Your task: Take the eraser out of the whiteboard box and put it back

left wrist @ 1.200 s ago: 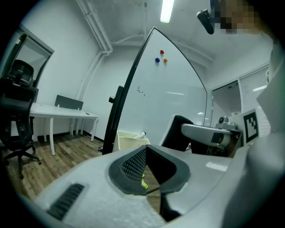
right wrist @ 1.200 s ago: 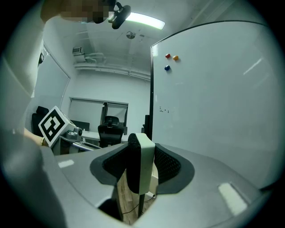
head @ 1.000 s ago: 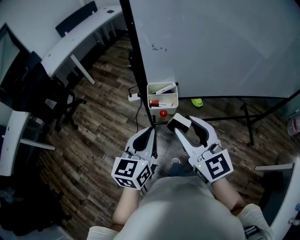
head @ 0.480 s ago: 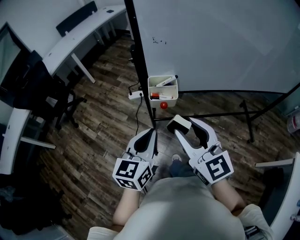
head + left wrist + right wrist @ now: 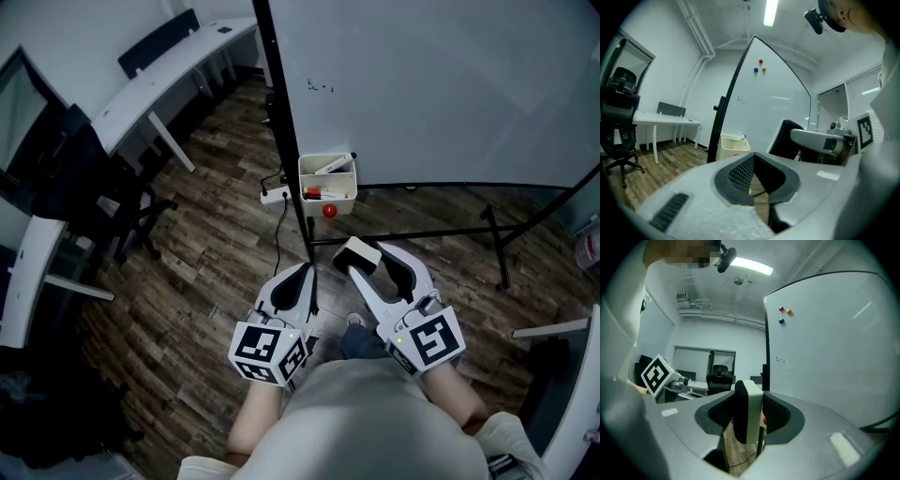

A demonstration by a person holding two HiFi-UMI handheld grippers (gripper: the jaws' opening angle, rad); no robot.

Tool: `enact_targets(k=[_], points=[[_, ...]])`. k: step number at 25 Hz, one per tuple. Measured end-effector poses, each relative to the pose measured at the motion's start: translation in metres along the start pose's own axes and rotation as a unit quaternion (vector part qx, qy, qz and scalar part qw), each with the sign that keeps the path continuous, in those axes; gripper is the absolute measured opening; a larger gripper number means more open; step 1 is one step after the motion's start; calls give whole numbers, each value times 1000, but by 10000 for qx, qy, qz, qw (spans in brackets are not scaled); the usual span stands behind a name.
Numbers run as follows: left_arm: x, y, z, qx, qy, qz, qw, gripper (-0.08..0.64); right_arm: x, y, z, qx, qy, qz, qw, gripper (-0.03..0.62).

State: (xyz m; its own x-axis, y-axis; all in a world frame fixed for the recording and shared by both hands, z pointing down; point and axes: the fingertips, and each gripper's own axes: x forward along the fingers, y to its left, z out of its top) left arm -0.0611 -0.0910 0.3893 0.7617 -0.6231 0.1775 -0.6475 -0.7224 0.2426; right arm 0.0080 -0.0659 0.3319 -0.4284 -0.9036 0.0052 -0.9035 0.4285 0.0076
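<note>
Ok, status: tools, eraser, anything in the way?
Right tool shut on eraser, out of box. Left tool shut, empty. Box ahead on whiteboard; nothing seen between it and eraser.

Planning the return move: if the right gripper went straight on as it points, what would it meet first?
Likely the white box by the black whiteboard post, though the eraser in the right gripper hides the exact line.
</note>
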Motion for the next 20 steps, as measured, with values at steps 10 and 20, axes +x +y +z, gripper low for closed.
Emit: enact_targets(k=[10,20], points=[[-6,-1,-2,-84,-2,27,10000,5,-1,4,-2,26,24,45,10000,181],[-8,7,-5,-104,71,122,9998,5,9,5,-5,-9,93,177,9998,181]])
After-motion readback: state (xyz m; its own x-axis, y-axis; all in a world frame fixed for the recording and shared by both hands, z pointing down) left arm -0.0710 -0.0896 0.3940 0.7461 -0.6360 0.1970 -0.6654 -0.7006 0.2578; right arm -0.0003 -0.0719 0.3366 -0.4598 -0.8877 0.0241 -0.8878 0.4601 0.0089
